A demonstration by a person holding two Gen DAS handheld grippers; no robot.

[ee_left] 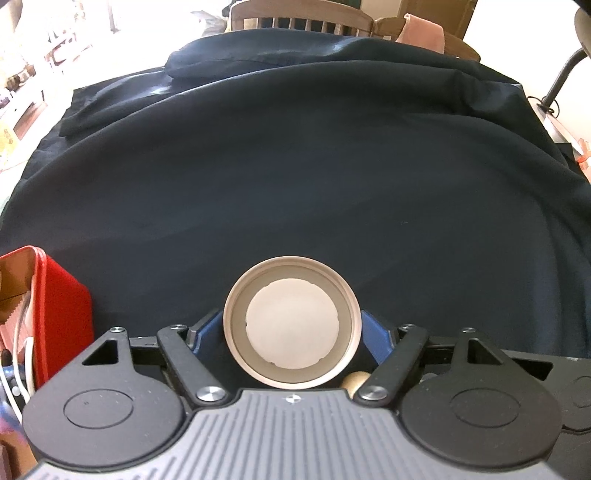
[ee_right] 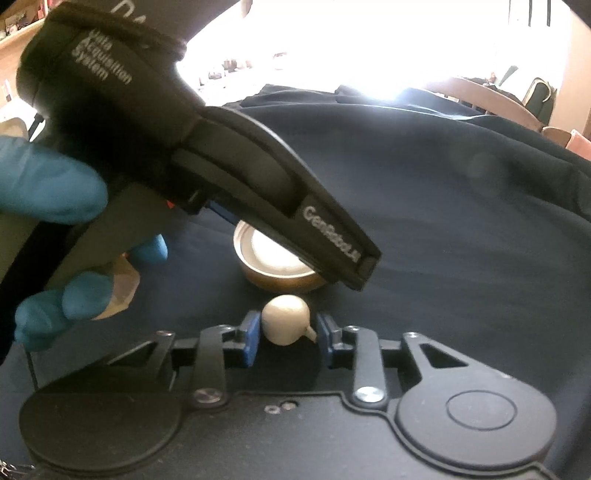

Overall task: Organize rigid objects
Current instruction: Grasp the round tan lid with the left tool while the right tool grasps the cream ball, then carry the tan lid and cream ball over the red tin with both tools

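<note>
A round metal lid [ee_left: 291,328] with a white liner lies open side up on the dark blue cloth [ee_left: 295,184]. My left gripper [ee_left: 291,325] has its blue pads against the rim on both sides. In the right wrist view the lid [ee_right: 273,258] rests on the cloth, half covered by one of the left gripper's fingers [ee_right: 332,243]. Just in front of the lid sits a small cream ball with a short stub [ee_right: 284,321]. My right gripper [ee_right: 288,330] is closed on it, one pad on the ball and the other on the stub tip. The ball [ee_left: 355,382] also peeks out below the lid.
A red box [ee_left: 55,306] with white cables stands at the left edge of the cloth. A hand in a blue glove [ee_right: 48,192] holds the left gripper. Wooden chairs [ee_left: 303,18] stand beyond the far edge, and a lamp arm [ee_left: 565,74] at the right.
</note>
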